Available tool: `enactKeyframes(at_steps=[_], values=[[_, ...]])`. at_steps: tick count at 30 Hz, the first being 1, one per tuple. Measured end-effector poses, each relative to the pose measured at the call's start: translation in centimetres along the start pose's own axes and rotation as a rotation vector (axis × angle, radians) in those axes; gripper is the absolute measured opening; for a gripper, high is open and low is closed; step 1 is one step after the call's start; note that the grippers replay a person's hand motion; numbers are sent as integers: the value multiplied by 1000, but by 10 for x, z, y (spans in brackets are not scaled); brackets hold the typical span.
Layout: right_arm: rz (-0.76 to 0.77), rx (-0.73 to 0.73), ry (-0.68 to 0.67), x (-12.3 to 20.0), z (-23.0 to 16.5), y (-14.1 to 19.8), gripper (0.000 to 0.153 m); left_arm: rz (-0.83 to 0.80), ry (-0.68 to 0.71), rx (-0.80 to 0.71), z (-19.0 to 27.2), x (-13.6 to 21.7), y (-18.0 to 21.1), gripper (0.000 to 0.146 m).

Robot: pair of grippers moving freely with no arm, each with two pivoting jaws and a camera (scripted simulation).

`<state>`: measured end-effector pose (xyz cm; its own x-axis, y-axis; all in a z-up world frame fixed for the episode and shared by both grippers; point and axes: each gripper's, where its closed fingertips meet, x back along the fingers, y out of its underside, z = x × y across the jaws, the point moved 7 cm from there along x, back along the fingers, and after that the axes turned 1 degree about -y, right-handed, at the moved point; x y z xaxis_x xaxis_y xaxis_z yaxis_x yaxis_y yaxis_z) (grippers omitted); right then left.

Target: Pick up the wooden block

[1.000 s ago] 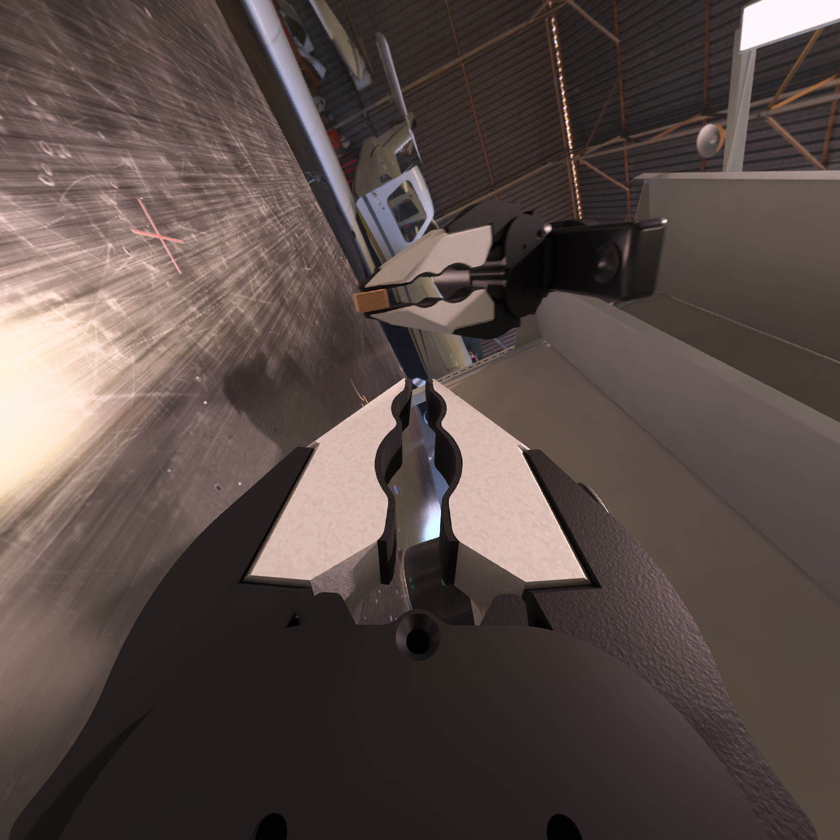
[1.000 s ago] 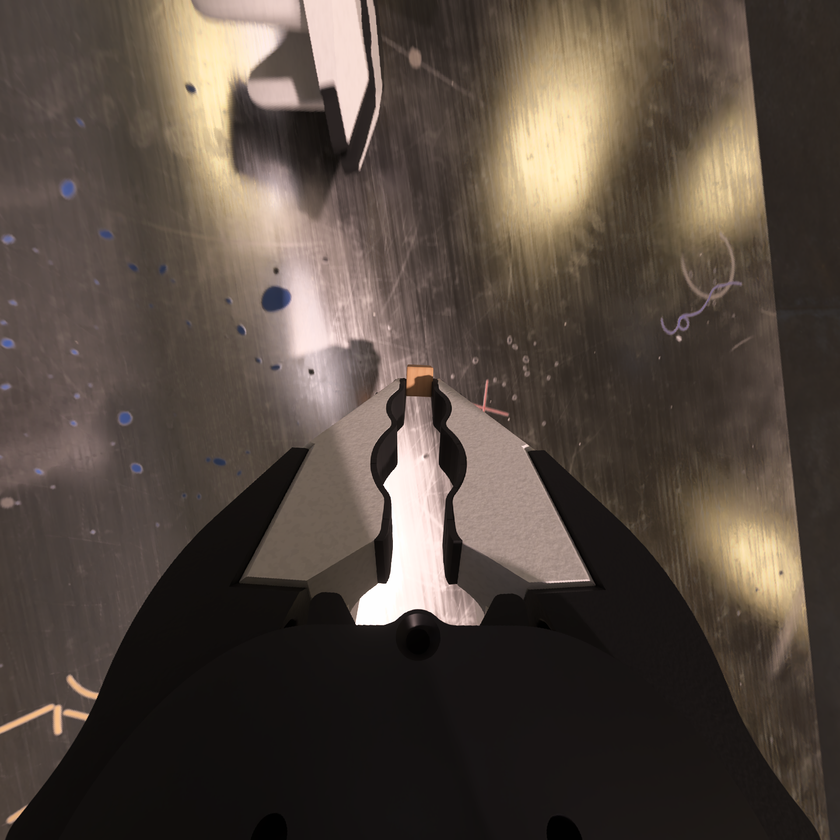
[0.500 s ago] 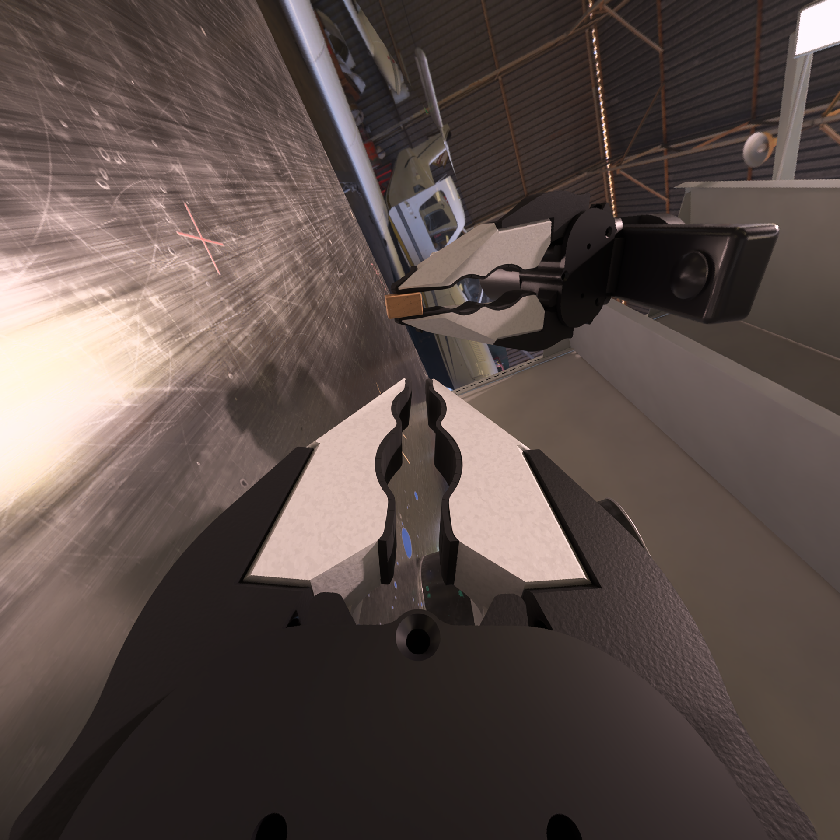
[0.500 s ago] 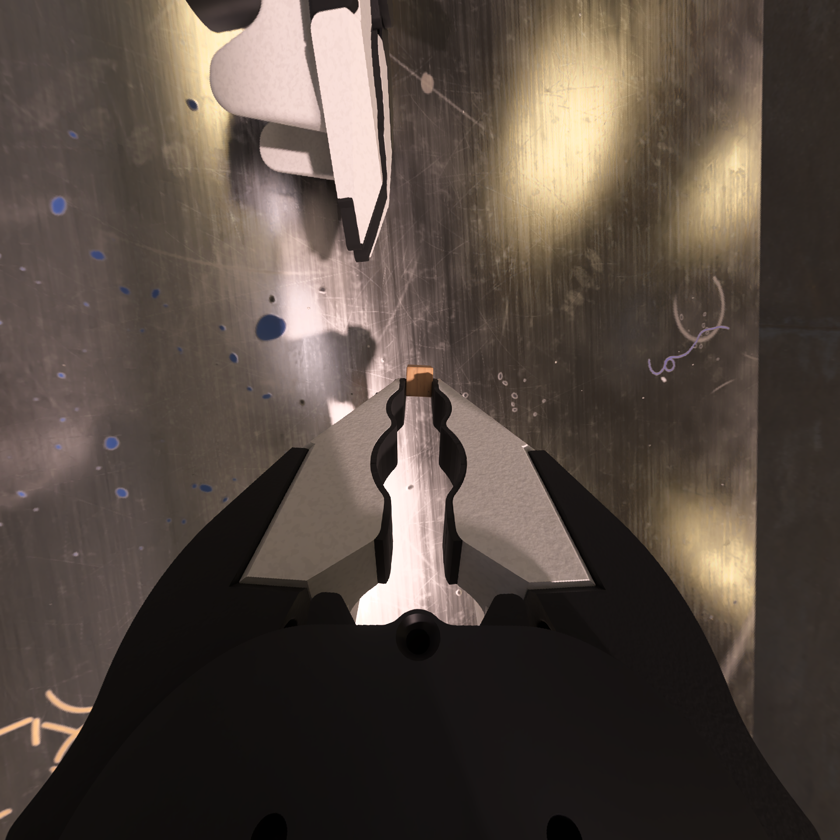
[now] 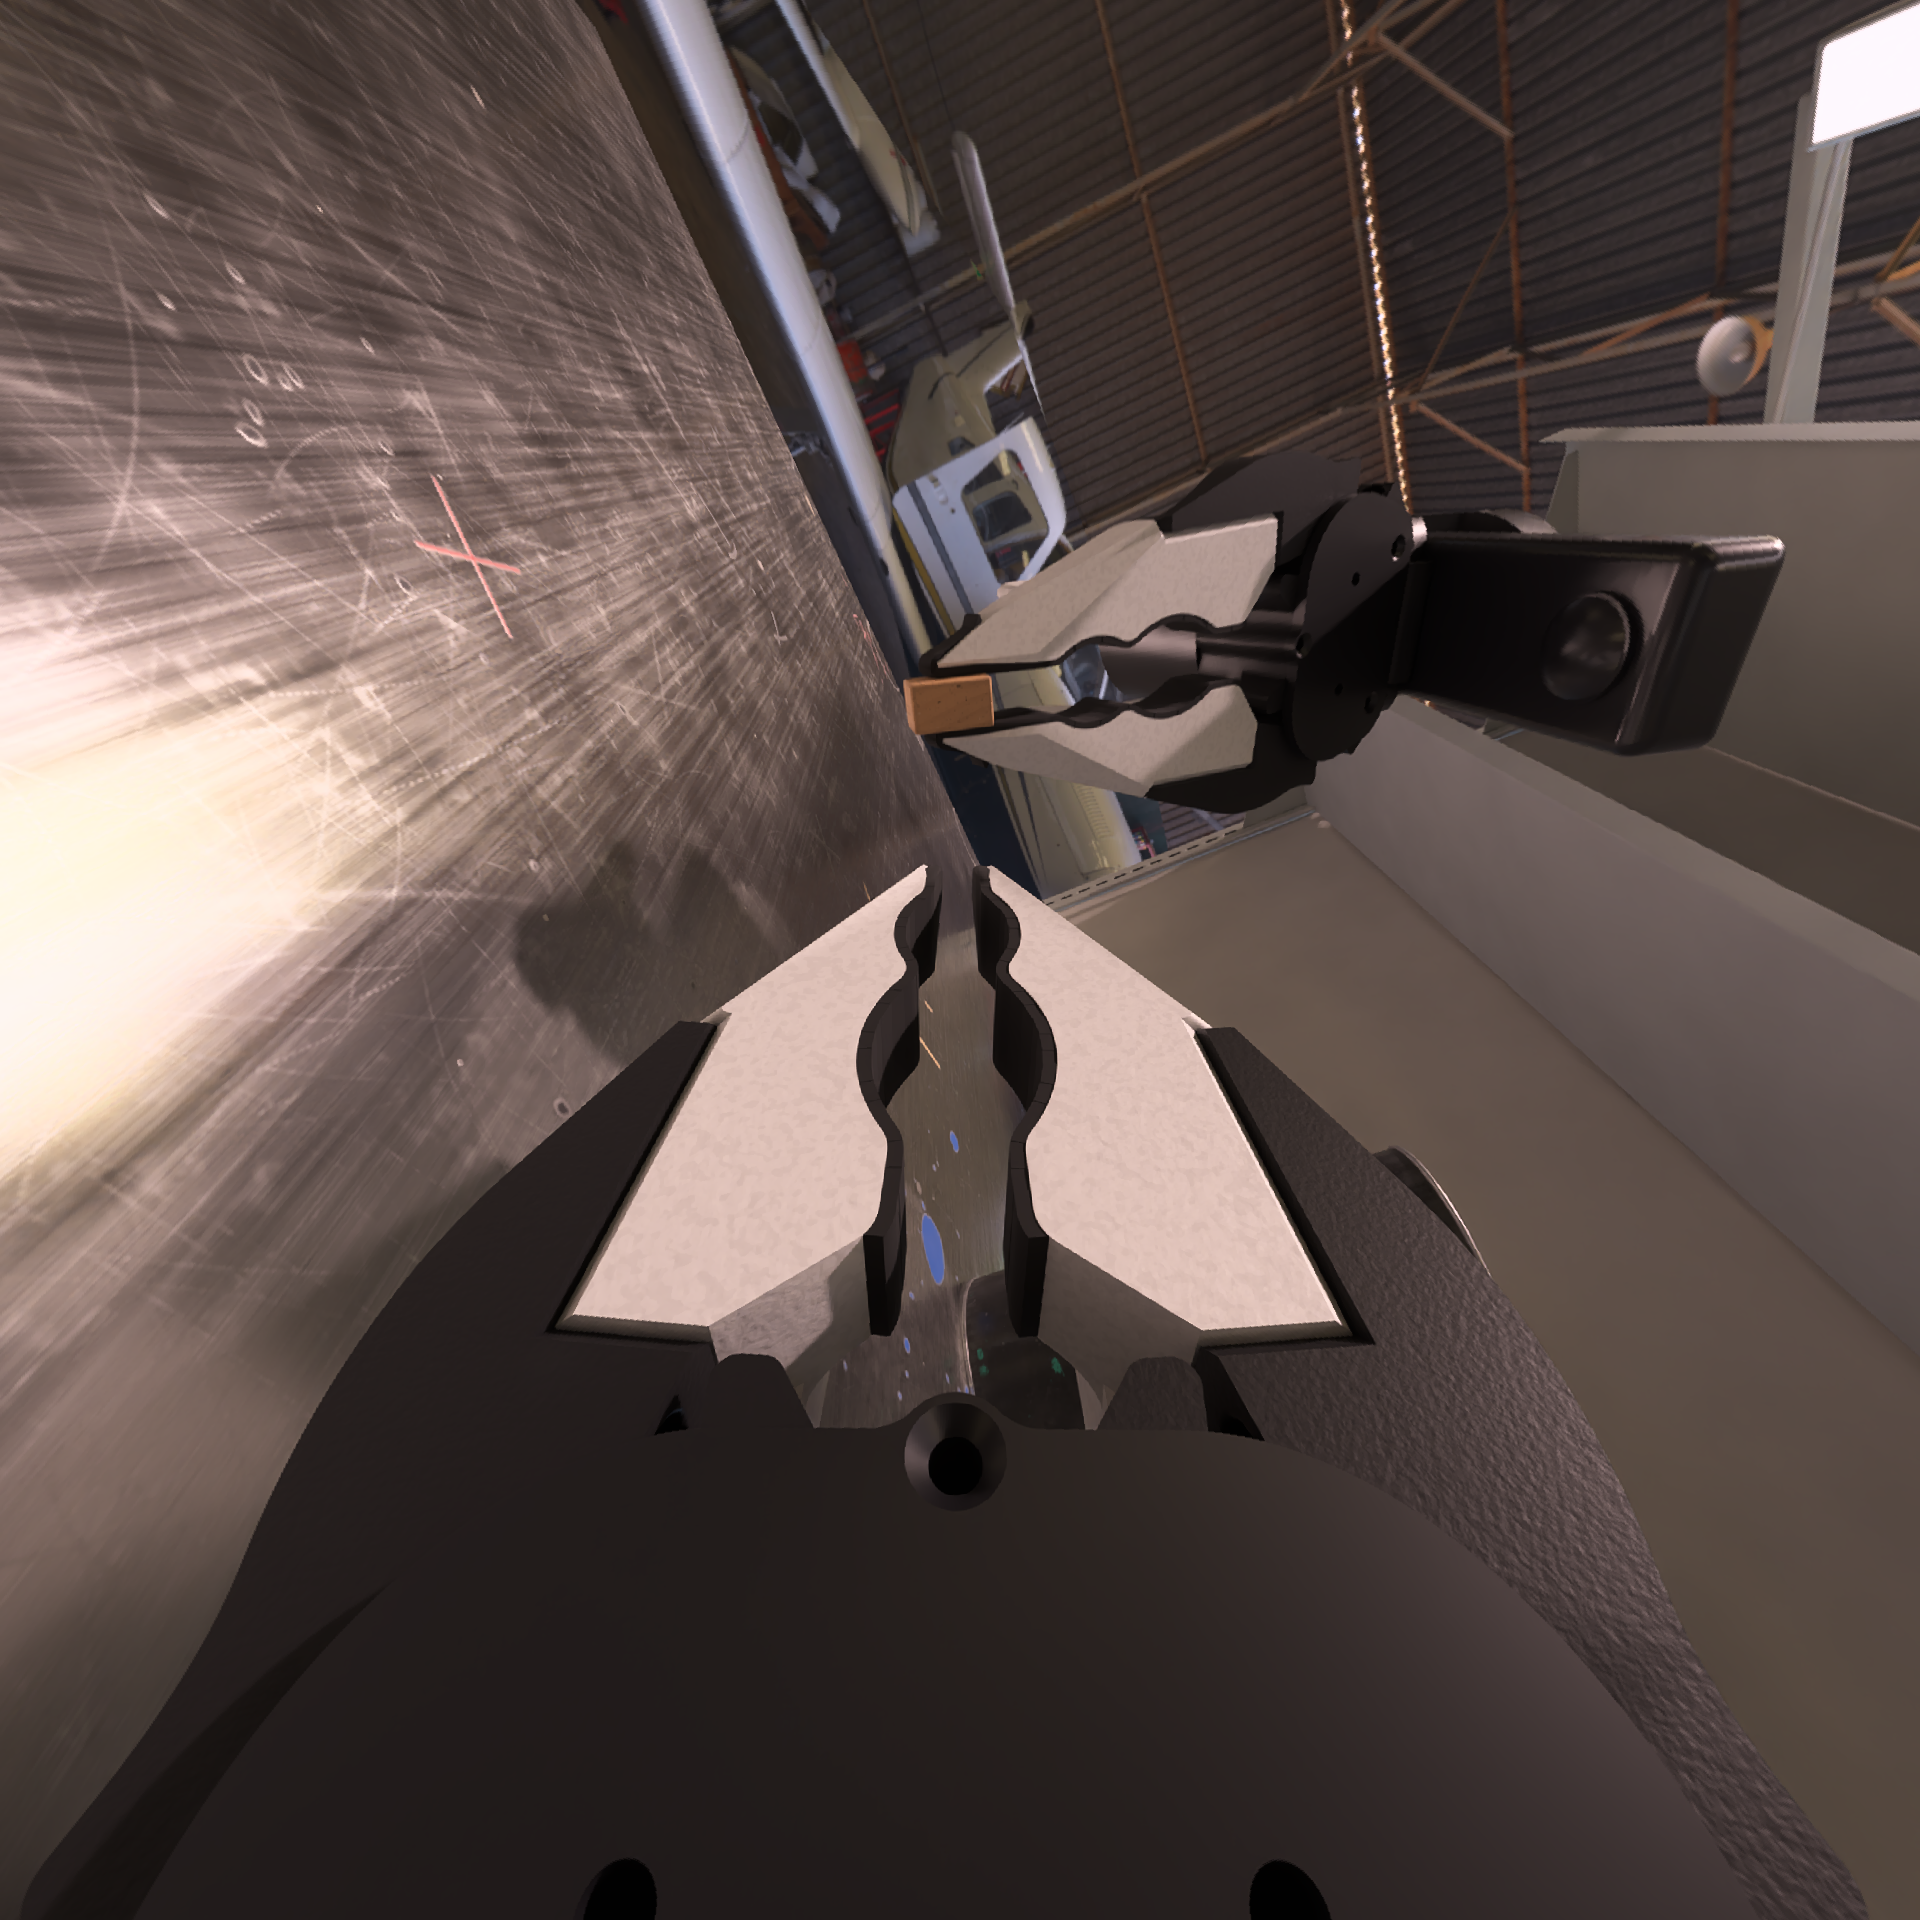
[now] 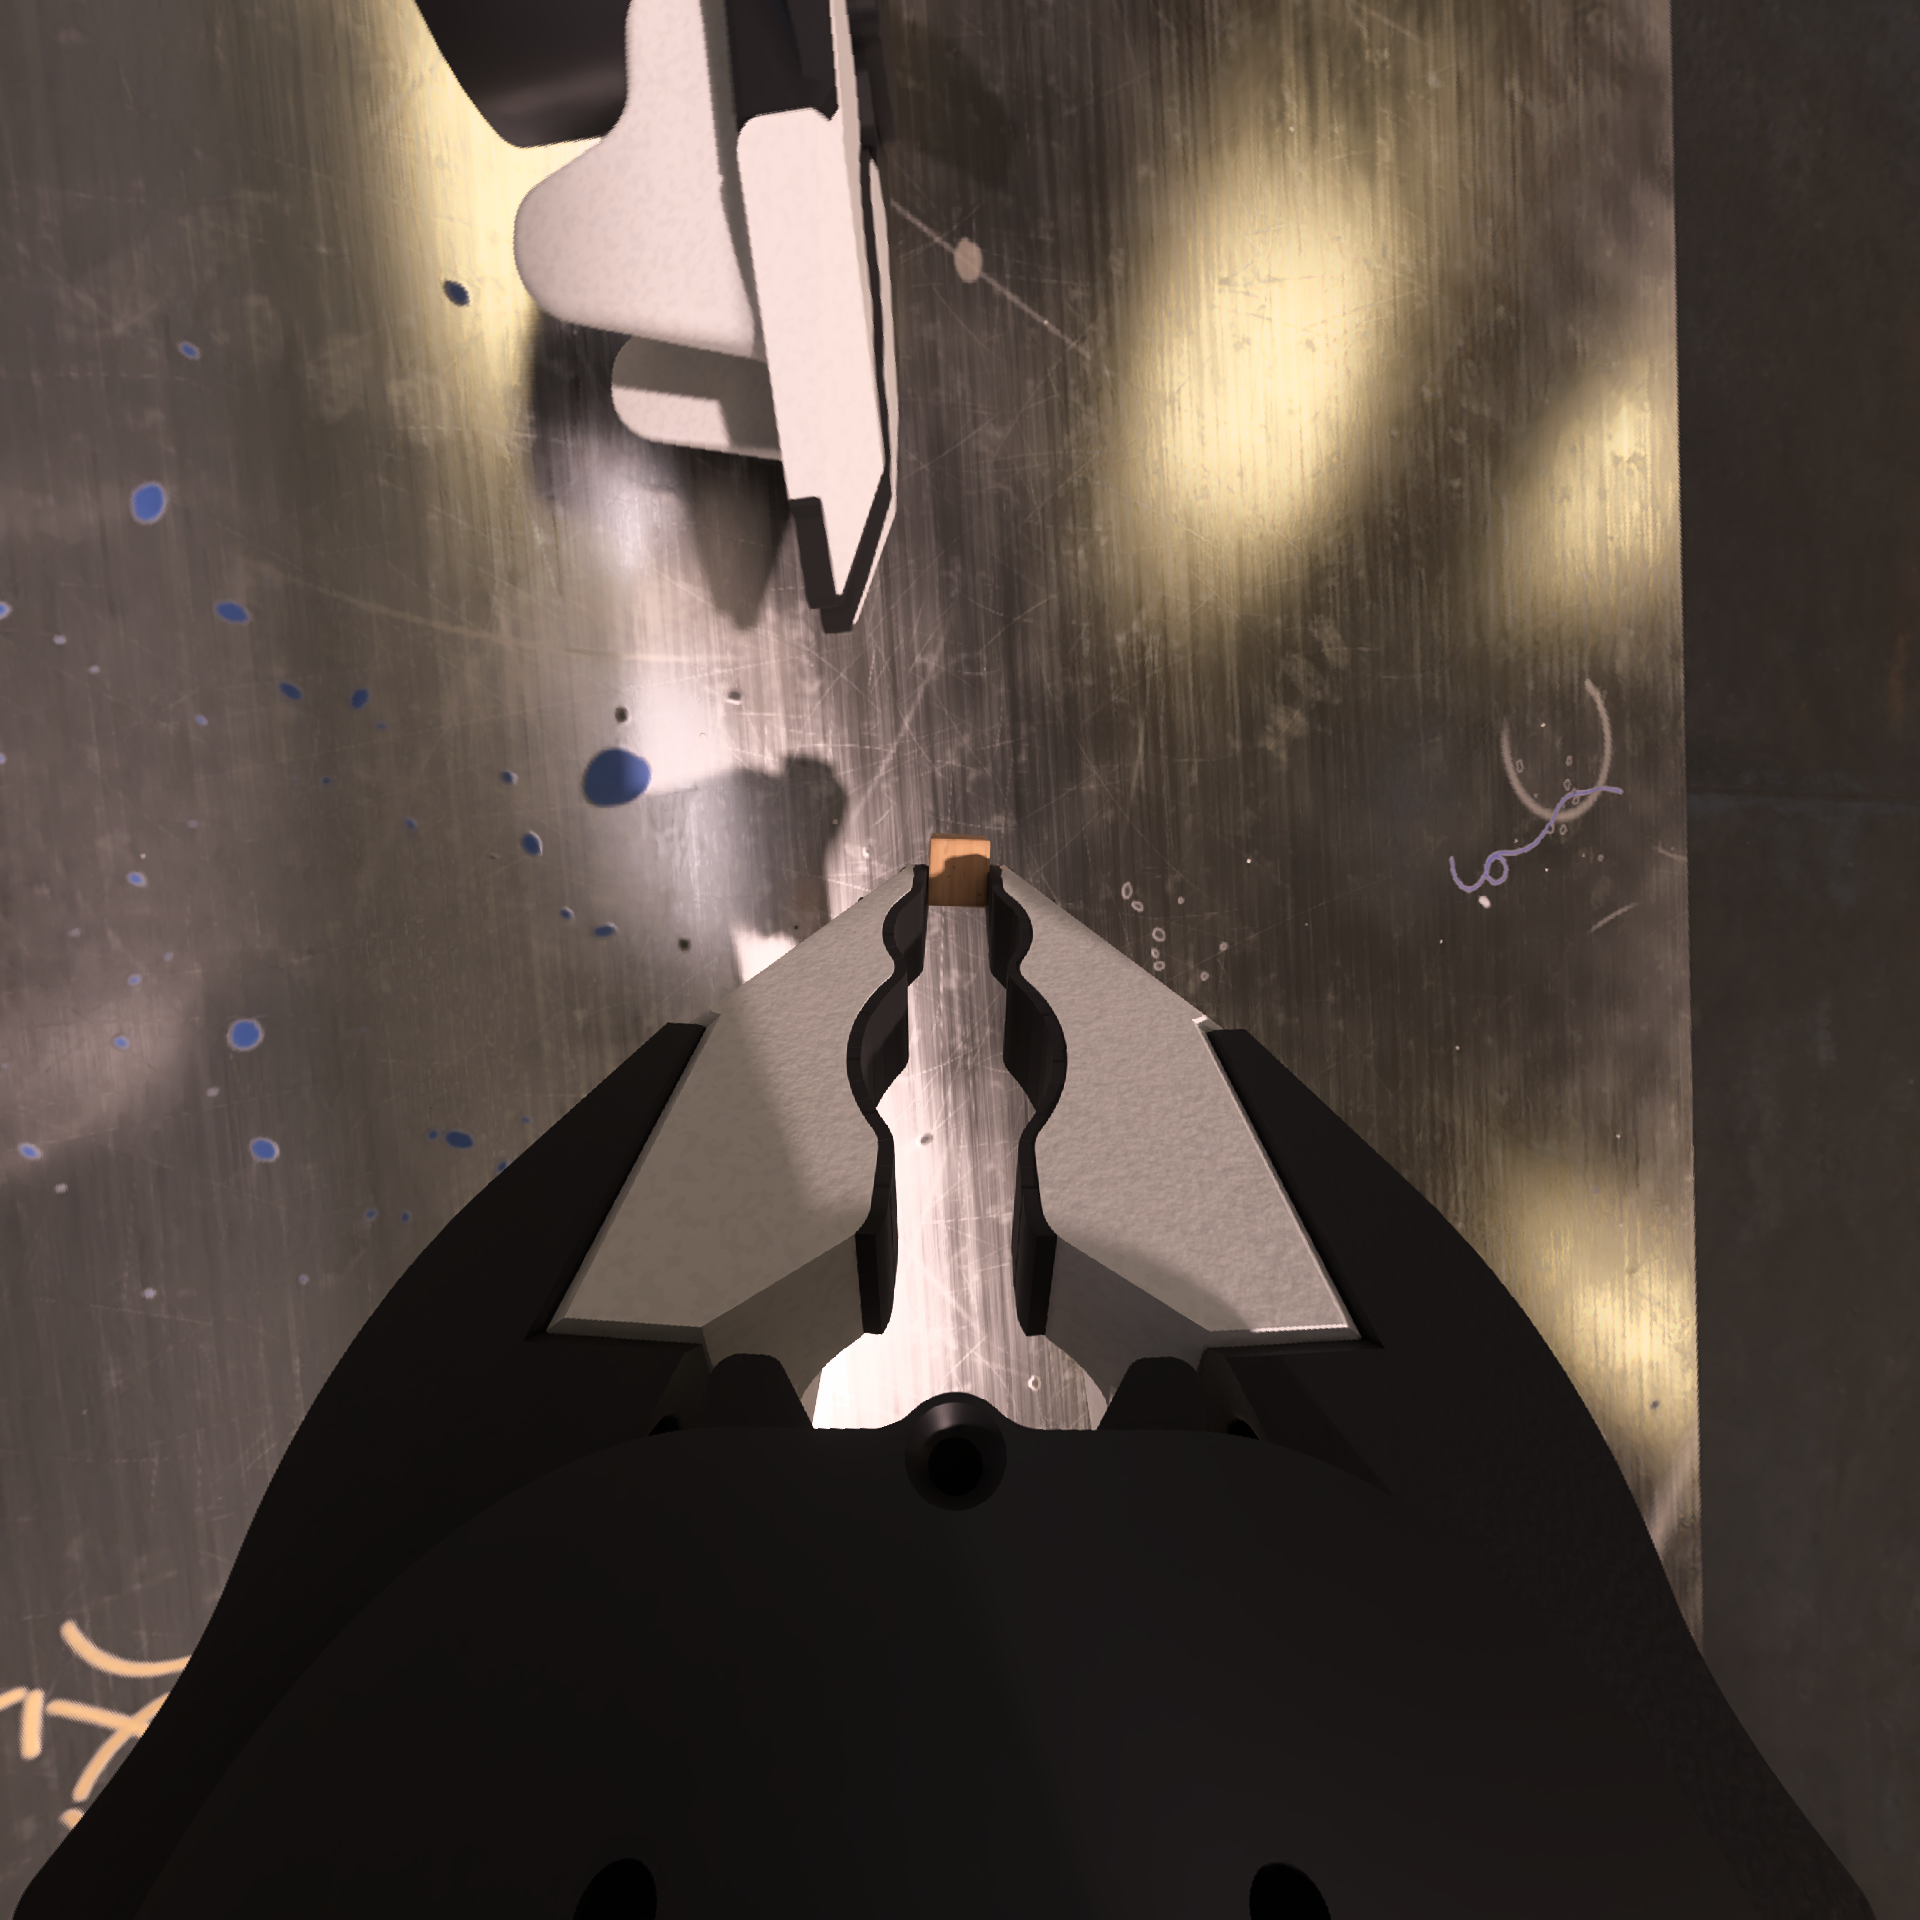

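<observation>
- I'm looking across a scratched, dark metal tabletop (image 5: 312,727) with hot glare patches, and a hangar-like hall with trusses and light aircraft behind it.
- My right gripper (image 6: 956,878) has its jaws drawn in narrow, pinching the wooden block (image 6: 958,873) right at the fingertips.
- From my left wrist view, that right gripper (image 5: 961,704) sits clear above the tabletop with the wooden block (image 5: 948,704) poking out past its tips, touching nothing else.
- So I'd call the pick essentially done: block gripped and off the surface. All that's left, I reckon, is holding it steady; the bite is shallow, so a slip is possible.
- My left gripper (image 5: 951,883) carries nothing, jaws nearly together with a thin gap, hovering near the table's edge.
- Writing? No brands or labels I can read. Just a red cross mark (image 5: 468,561), blue paint spatter (image 6: 615,777), a purplish squiggle (image 6: 1538,831) and orange chalk-like strokes (image 6: 94,1714).
</observation>
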<state>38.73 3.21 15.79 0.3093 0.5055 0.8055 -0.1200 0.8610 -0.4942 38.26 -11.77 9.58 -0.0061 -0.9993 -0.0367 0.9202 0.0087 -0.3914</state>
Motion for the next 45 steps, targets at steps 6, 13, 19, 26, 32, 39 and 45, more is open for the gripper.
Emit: enactKeyframes(at_steps=[6, 13, 19, 26, 32, 39, 45], values=[[-17, -3, 9, 1, 1, 2, 10, 3, 16, 6, 0, -1, 0, 6], [-46, 6, 24, -1, 1, 2, 10, 9, 5, 4, 0, -1, 0, 6], [-63, 18, 34, -3, 0, 2, 10, 5, -2, 2, -1, -2, 0, 6], [-51, 14, 27, -2, 0, 2, 10, 5, -18, -4, -1, -1, 0, 6], [-43, 10, 25, -3, 1, 2, 10, 7, -23, -4, -1, -1, 0, 6], [-40, 9, 23, -2, 1, 2, 10, 8, -14, -1, -1, -1, 0, 6], [-25, 6, 15, 1, 1, 1, 10, 11, 18, 12, -1, -1, 0, 6]])
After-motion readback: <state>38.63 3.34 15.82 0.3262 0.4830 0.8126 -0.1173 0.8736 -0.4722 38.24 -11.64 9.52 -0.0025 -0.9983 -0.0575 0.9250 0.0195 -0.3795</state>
